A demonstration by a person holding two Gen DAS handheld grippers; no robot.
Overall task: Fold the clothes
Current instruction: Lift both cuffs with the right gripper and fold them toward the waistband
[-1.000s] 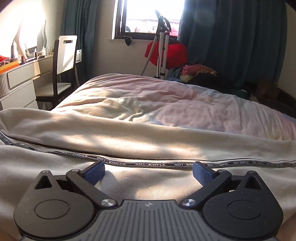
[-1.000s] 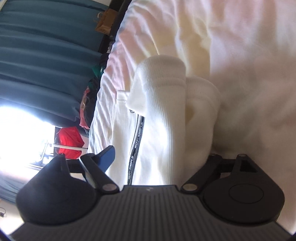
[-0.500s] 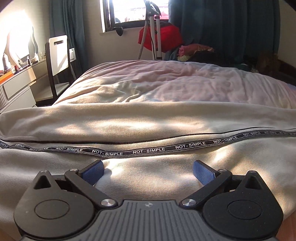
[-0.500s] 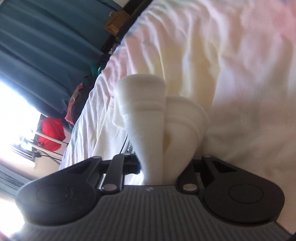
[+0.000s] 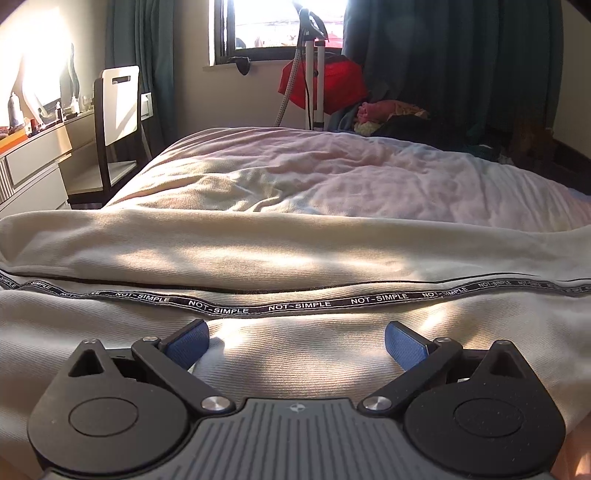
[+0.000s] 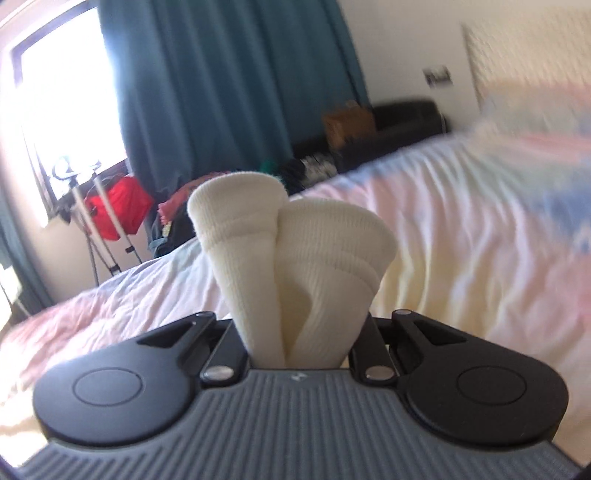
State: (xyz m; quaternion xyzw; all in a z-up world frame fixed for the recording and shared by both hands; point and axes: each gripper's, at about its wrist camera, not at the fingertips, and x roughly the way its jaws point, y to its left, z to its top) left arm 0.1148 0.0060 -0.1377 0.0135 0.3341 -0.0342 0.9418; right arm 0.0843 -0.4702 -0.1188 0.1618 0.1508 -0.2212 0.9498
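Note:
A cream garment (image 5: 295, 254) with a black "NOT-SIMPLE" tape stripe (image 5: 295, 306) lies across the near part of the bed. My left gripper (image 5: 297, 341) rests low on it, open, with its blue pads (image 5: 186, 341) wide apart and cloth lying between them. In the right wrist view my right gripper (image 6: 297, 332) is shut on two bunched ribbed cream cuffs (image 6: 291, 240) of the garment. The cuffs stand up above the bed, and the fingertips are hidden behind the cloth.
The bed (image 5: 351, 173) has a rumpled pastel cover. A chair (image 5: 118, 122) and a desk (image 5: 33, 155) stand at the left. Teal curtains (image 6: 221, 85), a window (image 5: 280, 26), a red item on a stand (image 5: 325, 85) and a clothes pile (image 5: 388, 114) lie beyond.
My right gripper closed on the cuffs, lifted them off the bed and swung round to level. The left gripper stayed open on the garment, shifting only slightly.

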